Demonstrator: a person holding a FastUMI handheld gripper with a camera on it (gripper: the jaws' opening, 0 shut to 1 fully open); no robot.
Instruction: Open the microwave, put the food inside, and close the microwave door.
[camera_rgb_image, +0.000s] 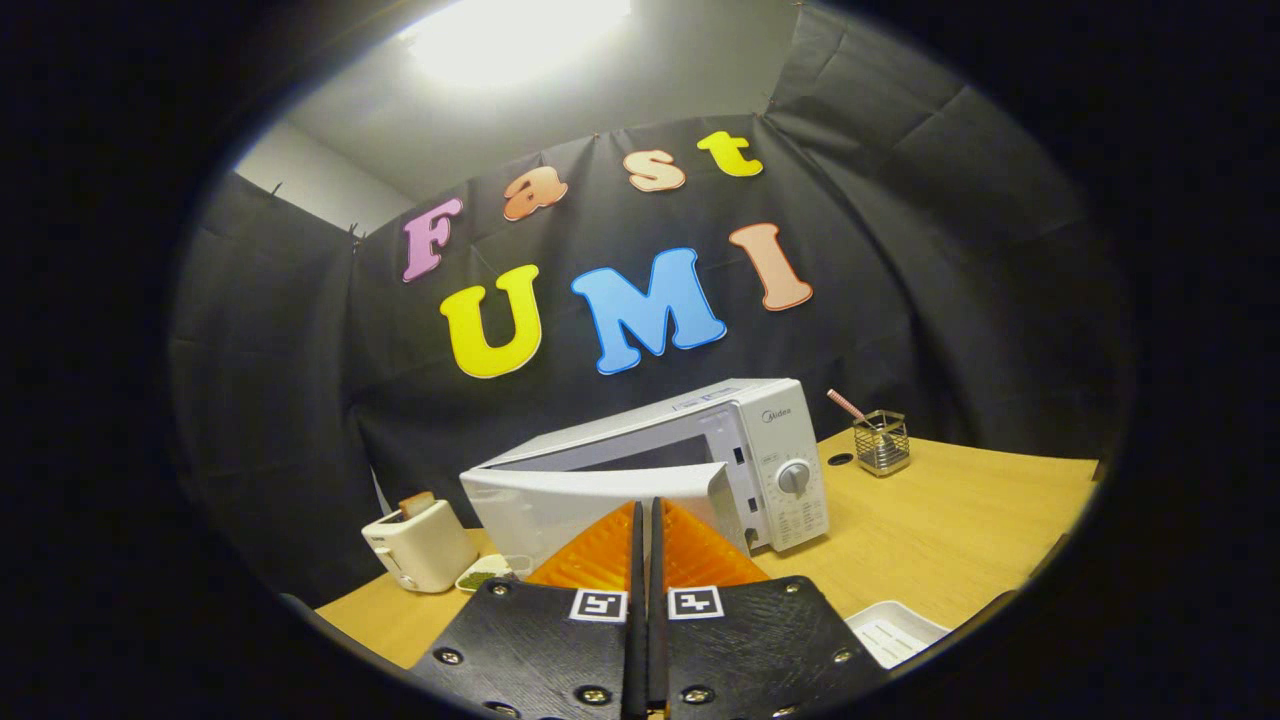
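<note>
Gripper view is showing the jaws (645, 520) pressing together on nothing, tips meeting the microwave door (590, 500), which is hanging partly open. Judging by this, opening is underway; the microwave (770, 440) is sitting mid-counter (950, 520), with loading and closing remaining.

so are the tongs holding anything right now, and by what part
Nothing is held: the tongs are shut together with no gap or object between them, their tips up against the edge of the microwave door, which stands ajar.
</note>
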